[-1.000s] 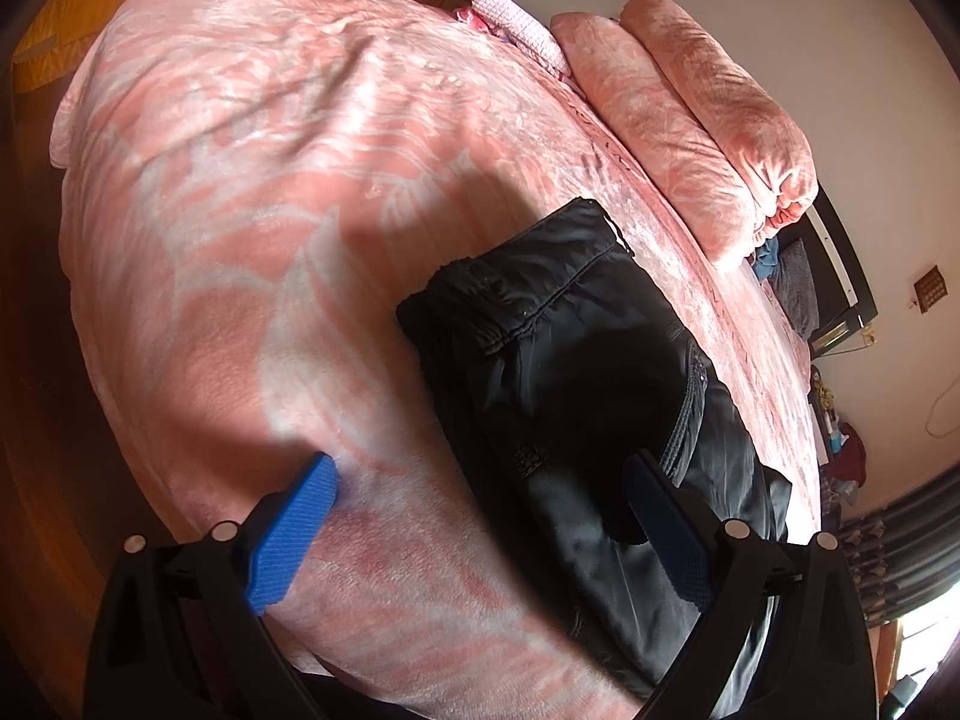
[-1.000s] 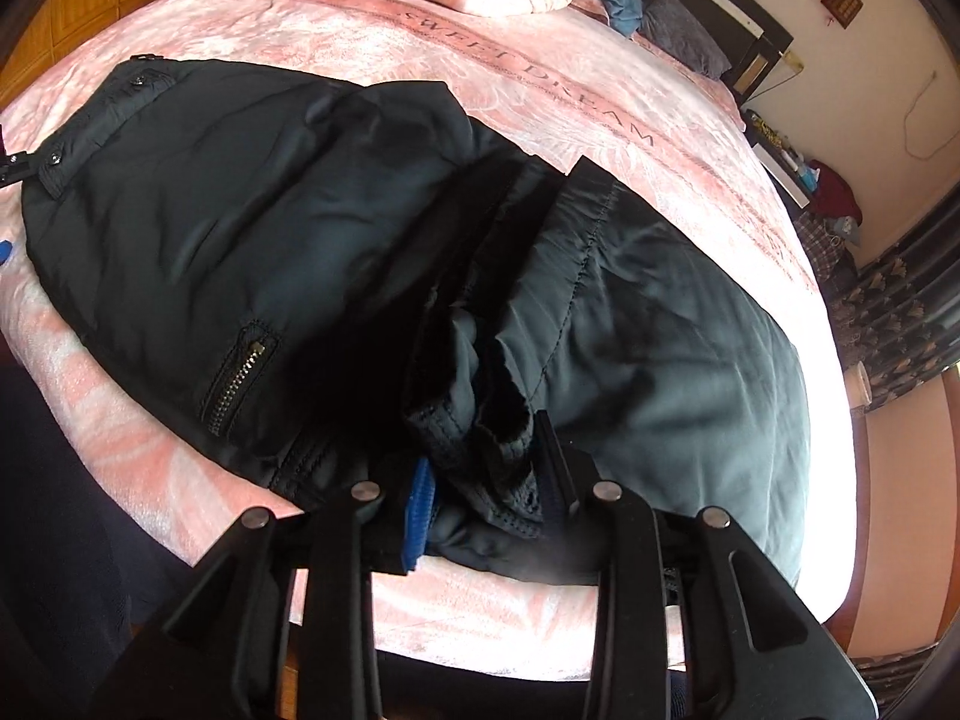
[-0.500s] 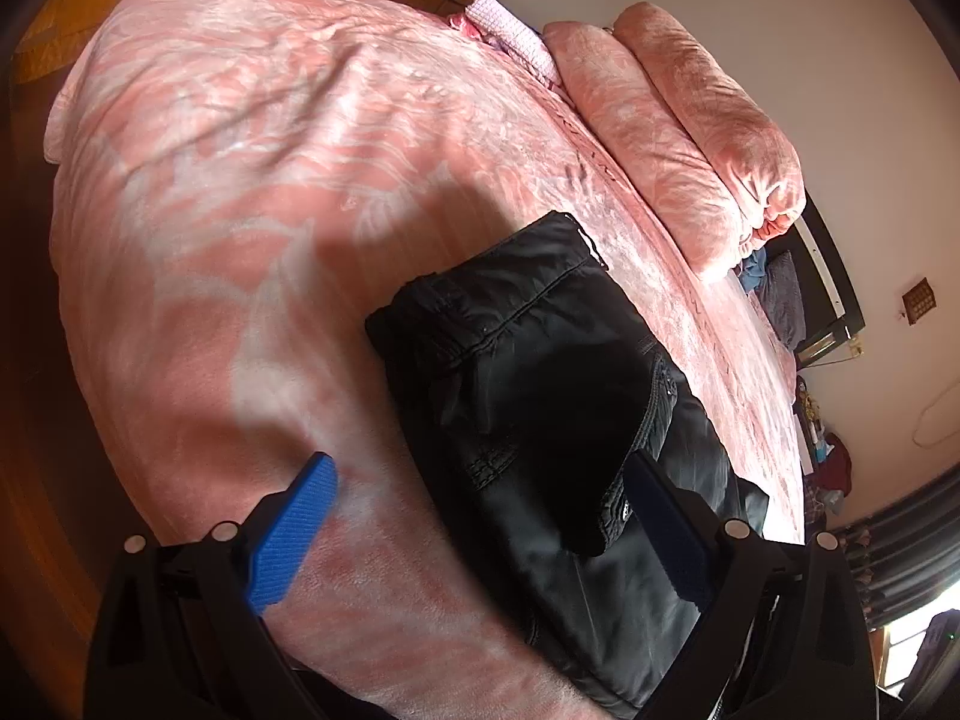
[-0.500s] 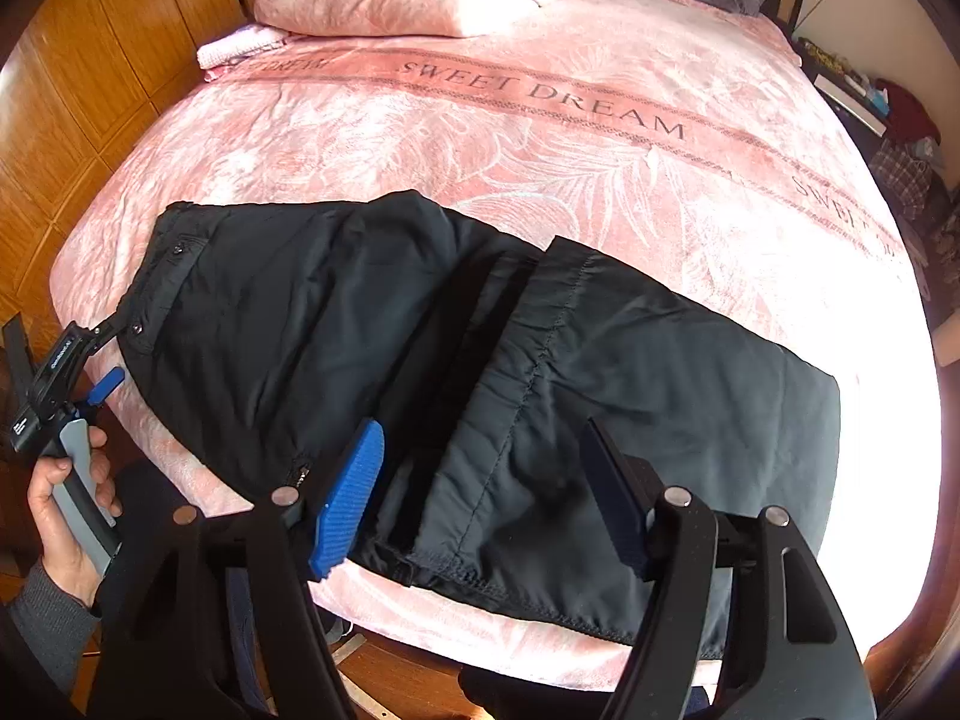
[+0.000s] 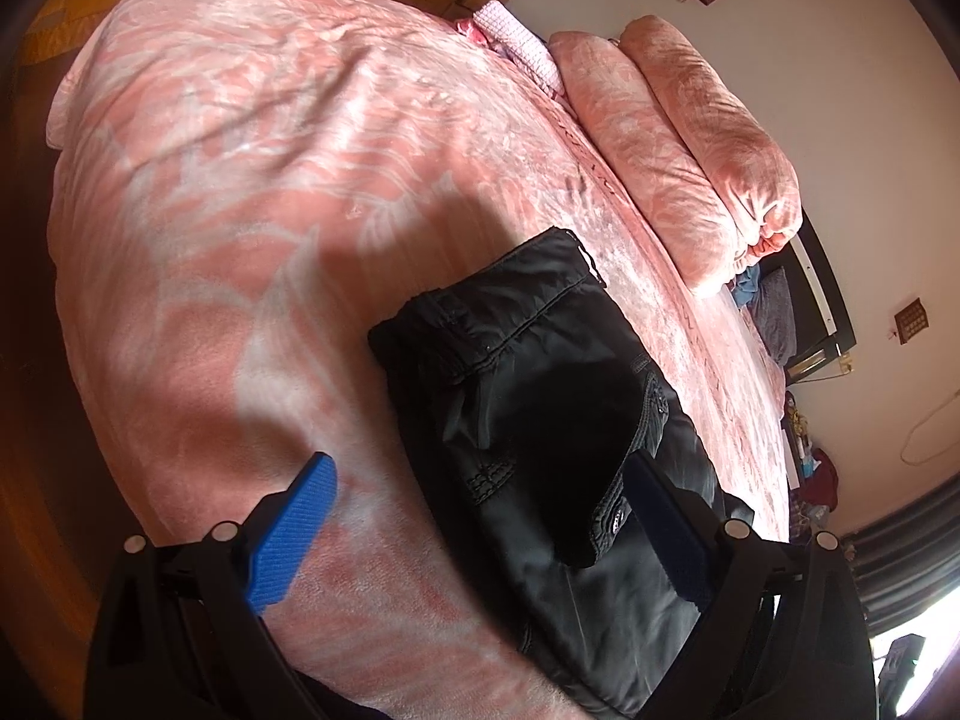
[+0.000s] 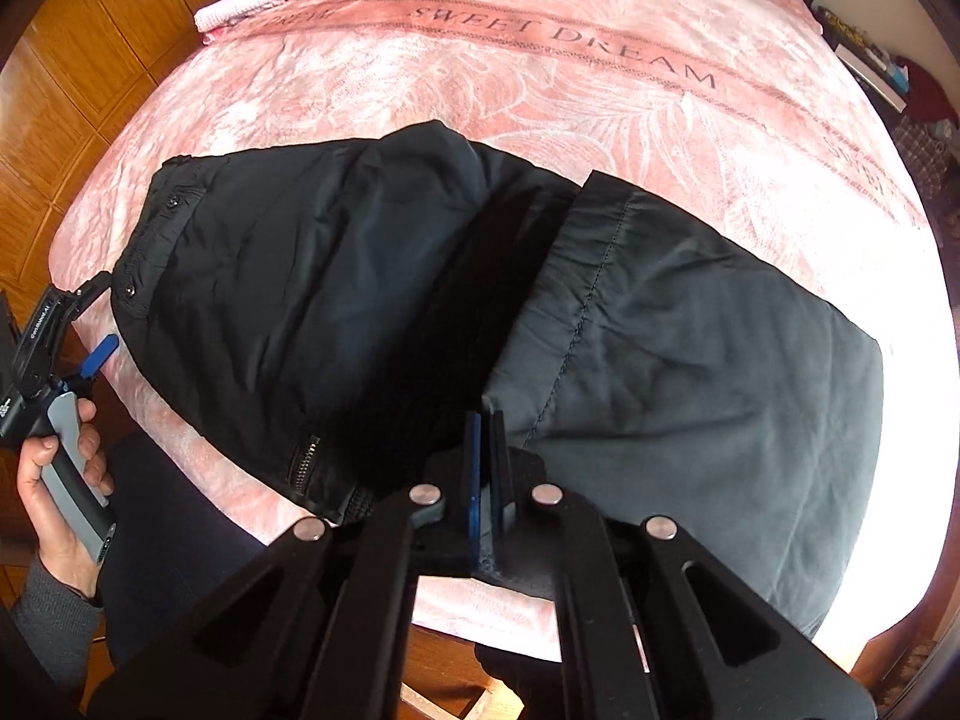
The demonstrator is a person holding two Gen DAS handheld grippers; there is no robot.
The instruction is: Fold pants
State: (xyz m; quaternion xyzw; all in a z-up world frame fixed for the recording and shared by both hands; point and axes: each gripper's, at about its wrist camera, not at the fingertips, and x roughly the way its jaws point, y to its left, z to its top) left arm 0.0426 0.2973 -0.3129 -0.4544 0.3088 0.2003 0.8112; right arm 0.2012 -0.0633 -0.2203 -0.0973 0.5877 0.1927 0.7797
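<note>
Black pants [image 6: 372, 276] lie on the pink bed near its front edge, with the legs folded back over themselves toward the waistband; the folded leg hem [image 6: 600, 252] lies across the middle. My right gripper [image 6: 485, 420] is shut with nothing between its pads, just above the pants' near edge. My left gripper [image 5: 474, 486] is open and empty at the waistband end; in the left wrist view the waistband [image 5: 480, 324] lies ahead of it. It also shows in the right wrist view [image 6: 90, 324], held in a hand beside the bed.
The pink bedspread [image 6: 540, 60] reads SWEET DREAM. Folded pink quilts [image 5: 690, 150] and a small pink towel [image 5: 516, 42] lie at the head. A wooden wardrobe [image 6: 72, 90] stands on the left. Clutter and a dark curtain [image 5: 888, 570] lie beyond the bed.
My right gripper let go of the pant leg hems, drew back and up, opened, then shut empty. My left gripper stayed open and shifted slightly at the waistband.
</note>
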